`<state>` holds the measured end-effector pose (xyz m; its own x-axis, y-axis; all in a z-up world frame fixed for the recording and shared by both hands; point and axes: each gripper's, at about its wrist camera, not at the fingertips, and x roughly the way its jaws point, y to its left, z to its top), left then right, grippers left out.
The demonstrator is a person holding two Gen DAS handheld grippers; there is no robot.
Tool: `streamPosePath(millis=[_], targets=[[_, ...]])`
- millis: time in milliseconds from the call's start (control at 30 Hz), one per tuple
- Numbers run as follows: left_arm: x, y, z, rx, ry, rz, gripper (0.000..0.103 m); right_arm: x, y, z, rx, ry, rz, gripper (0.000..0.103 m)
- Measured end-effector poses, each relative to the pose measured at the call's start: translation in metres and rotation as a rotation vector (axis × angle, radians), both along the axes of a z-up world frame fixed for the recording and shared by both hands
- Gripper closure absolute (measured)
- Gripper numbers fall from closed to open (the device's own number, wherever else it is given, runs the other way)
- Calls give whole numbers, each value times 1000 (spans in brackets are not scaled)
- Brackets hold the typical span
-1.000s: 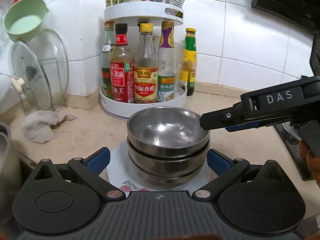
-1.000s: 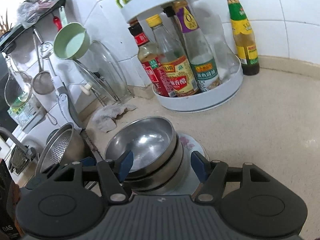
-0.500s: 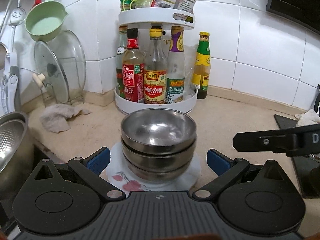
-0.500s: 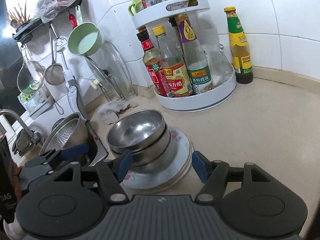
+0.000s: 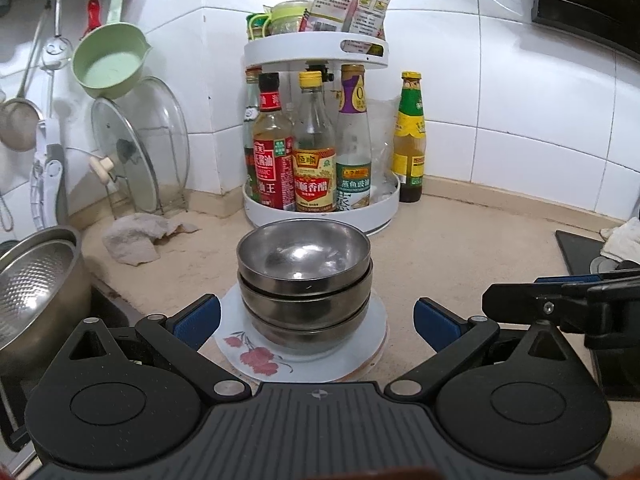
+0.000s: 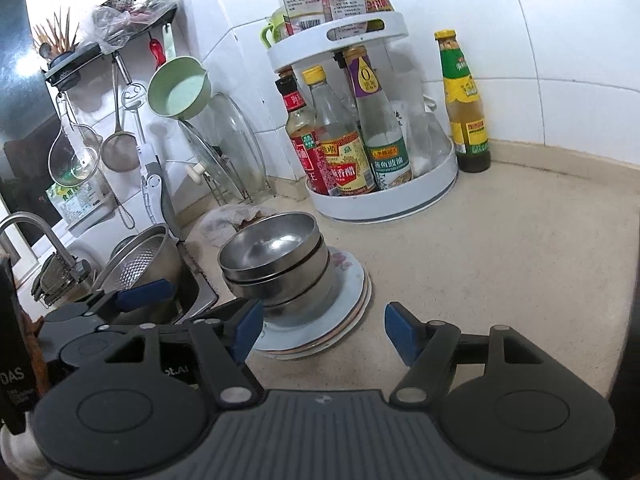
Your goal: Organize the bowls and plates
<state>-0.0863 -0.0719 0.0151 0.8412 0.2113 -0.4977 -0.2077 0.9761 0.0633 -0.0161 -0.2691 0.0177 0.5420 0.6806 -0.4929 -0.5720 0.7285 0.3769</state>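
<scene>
My left gripper [image 5: 316, 314] stood spread wide and empty, its blue pads either side of the stack of steel bowls [image 5: 304, 280] and touching neither bowl nor plate. Dead ahead of it, near and centred between the pads, the three nested bowls sat on the floral plate [image 5: 256, 356], itself on top of a small pile of plates on the counter [image 5: 460, 248]. My right gripper [image 6: 324, 330] was equally wide and empty, and from it the stack [image 6: 276, 264] lay ahead and off to the left, just past its left pad. So I judged the left one better lined up for any next hold. The bowls pointed mouths up, their stacking axis vertical with a slight lean; being round, they offered no long axis to square to. Behind them stood the condiment carousel [image 5: 320, 208].
</scene>
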Motion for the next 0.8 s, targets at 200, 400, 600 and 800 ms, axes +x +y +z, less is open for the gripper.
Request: streamPosePath(millis=[200, 400, 600, 800], targets=[[-3, 0, 5, 9, -8, 25, 0, -3, -3, 0, 14, 1, -5, 38], [-1, 1, 6, 30, -5, 51, 0, -3, -2, 1, 15, -10, -3, 37], [-1, 3, 7, 31, -7, 67, 0, -3, 3, 5, 18, -19, -6, 37], [1, 6, 7, 36, -5, 86, 0, -1, 7, 4, 14, -14, -1, 37]])
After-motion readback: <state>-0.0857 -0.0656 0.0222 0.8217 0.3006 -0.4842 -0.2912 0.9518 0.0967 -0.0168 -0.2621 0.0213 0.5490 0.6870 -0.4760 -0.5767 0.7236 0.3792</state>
